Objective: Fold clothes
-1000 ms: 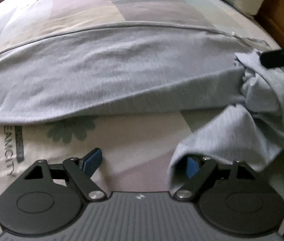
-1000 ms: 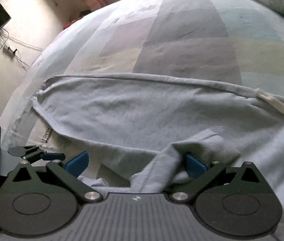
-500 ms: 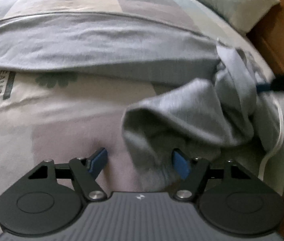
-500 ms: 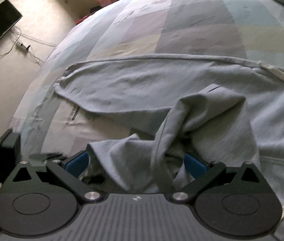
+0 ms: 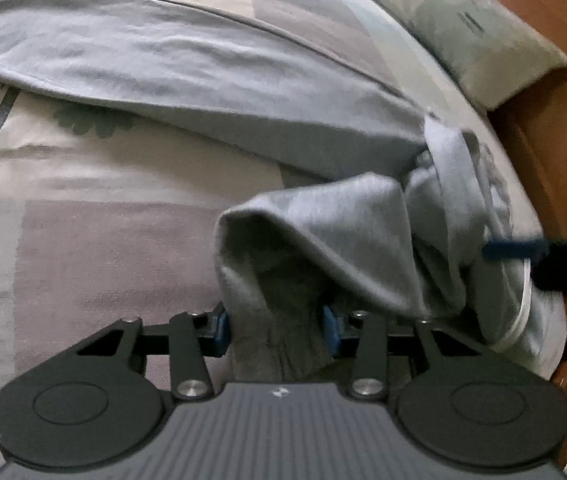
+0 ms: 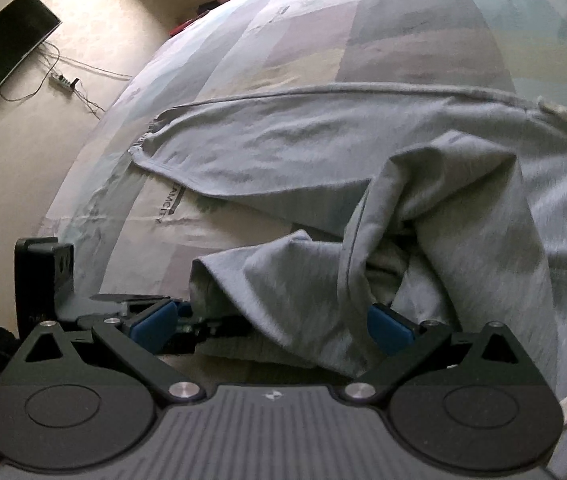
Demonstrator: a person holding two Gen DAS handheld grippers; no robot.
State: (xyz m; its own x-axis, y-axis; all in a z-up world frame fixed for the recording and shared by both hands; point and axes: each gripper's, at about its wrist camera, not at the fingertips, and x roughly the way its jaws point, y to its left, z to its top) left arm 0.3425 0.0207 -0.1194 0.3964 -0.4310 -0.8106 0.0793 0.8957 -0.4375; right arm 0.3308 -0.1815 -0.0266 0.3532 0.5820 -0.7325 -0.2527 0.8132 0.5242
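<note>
Grey jogging trousers (image 5: 171,60) lie on the bed, one leg stretched flat across it. The other leg (image 5: 323,224) is bunched into a raised fold near the waist, where a white drawstring (image 5: 523,312) hangs. My left gripper (image 5: 275,326) is closing its jaws around the lower end of that fold, and the cloth fills the gap between the blue pads. My right gripper (image 6: 271,322) stands wide open with the same bunched leg (image 6: 423,208) draped between its fingers. The right gripper's fingertip (image 5: 515,250) shows at the right of the left wrist view.
The patchwork bed cover (image 5: 83,208) spreads below the trousers. A pillow (image 5: 463,32) rests against the brown headboard (image 5: 543,140) at the right. Past the bed's far side are a wall-mounted screen (image 6: 3,40) and a power strip with cables (image 6: 61,79).
My left gripper has rolled and shifted onto the bunched leg, and its jaws have narrowed around it. The loose leg has gathered closer to the waist. The right gripper has stayed wide.
</note>
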